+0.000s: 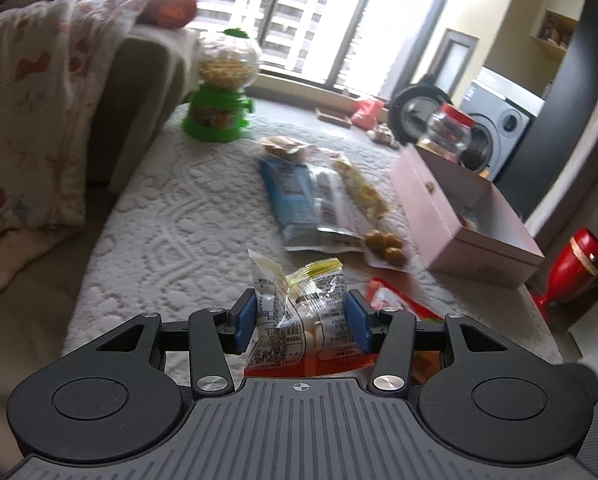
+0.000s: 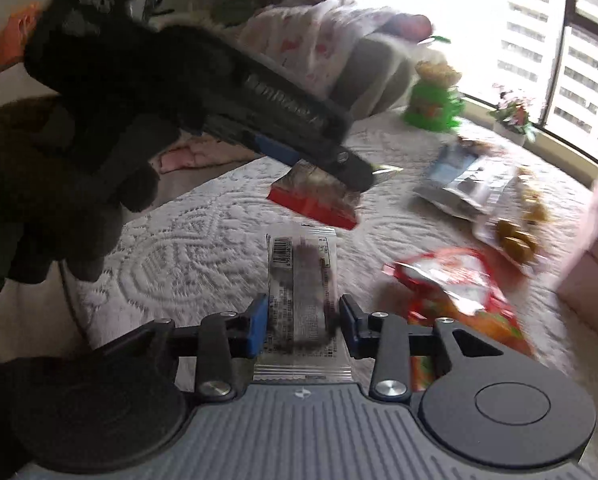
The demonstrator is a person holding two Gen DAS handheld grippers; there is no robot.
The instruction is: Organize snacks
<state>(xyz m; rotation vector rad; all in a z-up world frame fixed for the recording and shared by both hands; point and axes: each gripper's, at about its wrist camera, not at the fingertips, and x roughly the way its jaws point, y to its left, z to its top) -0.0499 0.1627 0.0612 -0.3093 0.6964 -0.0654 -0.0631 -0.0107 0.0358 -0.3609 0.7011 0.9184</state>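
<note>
The white textured table cover [image 1: 171,216] spans the work surface and carries all loose stock; a sofa draped with a floral blanket [image 1: 39,92] stands at nine to eleven o'clock of it in the left wrist view; a grey washing machine [image 1: 499,128] sits beyond at two o'clock.

The pink box [image 1: 455,216] lies open at three o'clock of the cover, a red-lidded jar [image 1: 449,132] at its far end; a green sweet dispenser [image 1: 219,96] stands at eleven o'clock.

A blue-and-silver bag [image 1: 299,204] lies at centre, touching a clear pack of yellow-brown sweets [image 1: 383,240] at its four o'clock; a red-and-orange pouch [image 2: 459,292] lies at the near right edge, at two o'clock of the right gripper.

The left gripper [image 1: 301,320] is closed on a small clear snack packet [image 1: 295,312] with a red base, both blue pads pressing its sides; the right wrist view shows this packet raised off the cover at twelve o'clock.

The right gripper [image 2: 302,326] straddles a flat silver wrapper with a barcode [image 2: 301,280] lying on the cover; the pads flank its edges, firm contact cannot be confirmed through blur.

A dark gloved hand [image 2: 59,184] carries the left gripper, at ten o'clock.
</note>
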